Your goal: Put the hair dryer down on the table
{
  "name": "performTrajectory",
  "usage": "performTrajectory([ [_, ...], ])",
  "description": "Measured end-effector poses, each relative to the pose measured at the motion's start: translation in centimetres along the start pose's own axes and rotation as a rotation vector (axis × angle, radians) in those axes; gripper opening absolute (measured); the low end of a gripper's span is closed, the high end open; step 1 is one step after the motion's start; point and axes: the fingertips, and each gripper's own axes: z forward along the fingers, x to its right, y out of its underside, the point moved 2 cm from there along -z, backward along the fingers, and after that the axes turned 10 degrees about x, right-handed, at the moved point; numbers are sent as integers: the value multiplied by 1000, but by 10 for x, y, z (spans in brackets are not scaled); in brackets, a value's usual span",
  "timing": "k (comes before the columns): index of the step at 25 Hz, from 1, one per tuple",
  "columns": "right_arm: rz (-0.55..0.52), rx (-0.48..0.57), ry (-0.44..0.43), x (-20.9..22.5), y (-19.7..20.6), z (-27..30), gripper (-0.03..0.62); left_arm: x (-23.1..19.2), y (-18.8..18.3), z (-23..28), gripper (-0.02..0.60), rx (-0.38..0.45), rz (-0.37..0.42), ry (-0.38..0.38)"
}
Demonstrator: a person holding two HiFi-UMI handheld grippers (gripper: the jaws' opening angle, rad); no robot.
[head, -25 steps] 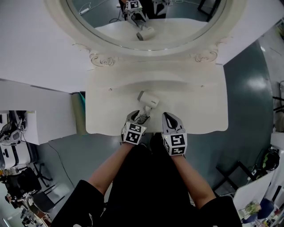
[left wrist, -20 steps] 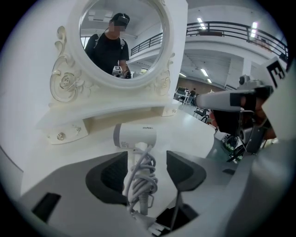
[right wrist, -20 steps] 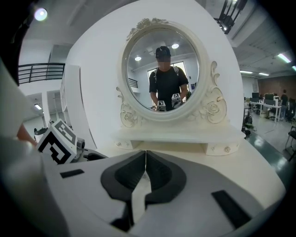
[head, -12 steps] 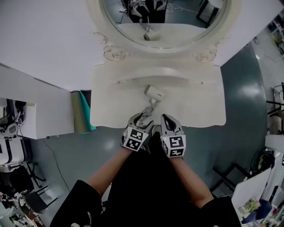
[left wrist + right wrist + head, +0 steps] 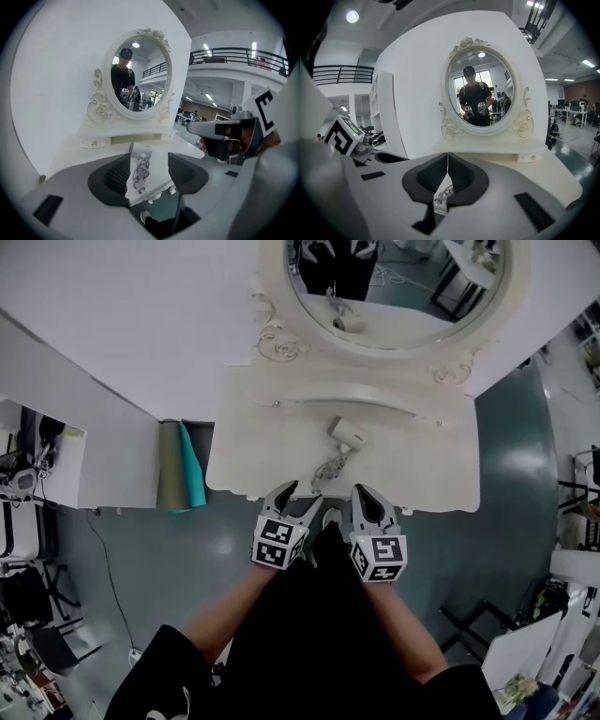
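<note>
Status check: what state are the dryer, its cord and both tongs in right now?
Dryer: lying on the table, nothing gripping it.
Cord: bundled up, lying on the table in front of the dryer.
Left tongs: open, empty, at the table's front edge.
Right tongs: shut, empty, at the table's front edge.

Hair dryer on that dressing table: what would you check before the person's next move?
1. Hair dryer lying on the table: ok.
2. Cord bundled on the tabletop near the front edge, not hanging off: ok.
3. Left gripper open, nothing between its jaws, apart from the dryer: ok.
4. Right gripper shut and empty: ok.
5. Dryer switched off: cannot tell.
</note>
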Motion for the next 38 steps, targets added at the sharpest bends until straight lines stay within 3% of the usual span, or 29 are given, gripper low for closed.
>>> performTrajectory([
  [12,-58,45,-54,-43,-29,-20,18,13,-50,-59,184,196,-101,-10],
  [14,-60,63,-58,-47,-38,-23,18,13,-63,-67,149,236,-66,-36],
  [18,-49,88,-67,-57,-48,-25,18,5,-84,-82,62,322,107,-140],
  [25,-79,114,-69,-62,-56,-28,18,12,-104,-89,23,386,51,-162],
  [29,-98,128,-57,-57,-62,-29,18,28,-113,-86,17,419,86,-141],
  [38,-127,142,-73,-53,-72,-22,18,43,-118,-68,16,411,123,-102],
])
